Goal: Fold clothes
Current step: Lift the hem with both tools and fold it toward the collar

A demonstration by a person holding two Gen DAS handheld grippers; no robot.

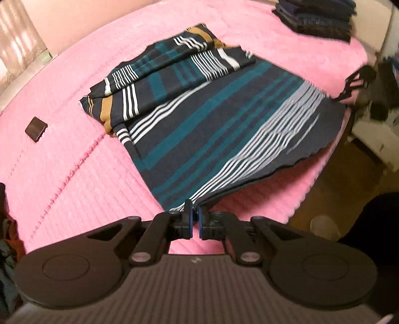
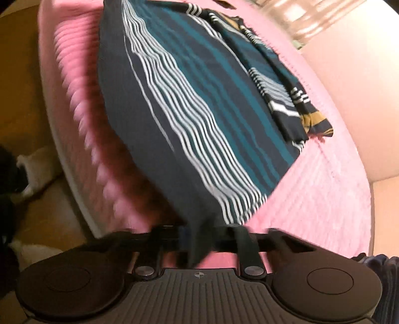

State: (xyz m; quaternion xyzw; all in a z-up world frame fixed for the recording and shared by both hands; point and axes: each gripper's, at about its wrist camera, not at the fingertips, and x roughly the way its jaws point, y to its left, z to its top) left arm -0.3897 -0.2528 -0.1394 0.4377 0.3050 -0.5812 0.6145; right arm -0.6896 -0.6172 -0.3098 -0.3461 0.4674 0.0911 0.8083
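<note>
A dark navy shirt [image 1: 212, 129] with teal, white and mustard stripes lies spread on a pink ribbed blanket [image 1: 62, 162]. Its sleeves are folded in at the far end. My left gripper [image 1: 195, 214] is shut on the shirt's near hem corner. My right gripper [image 1: 349, 92] shows at the far right of the left wrist view, at the other hem corner. In the right wrist view the shirt [image 2: 199, 112] stretches away, and my right gripper [image 2: 199, 236] is shut on its hem, which hangs between the blurred fingers.
A small dark brown block [image 1: 36, 128] lies on the blanket at left. A stack of folded dark clothes [image 1: 316, 17] sits at the far right corner. The bed's edge [image 2: 74, 174] drops to a brown floor [image 1: 336, 187] on the right.
</note>
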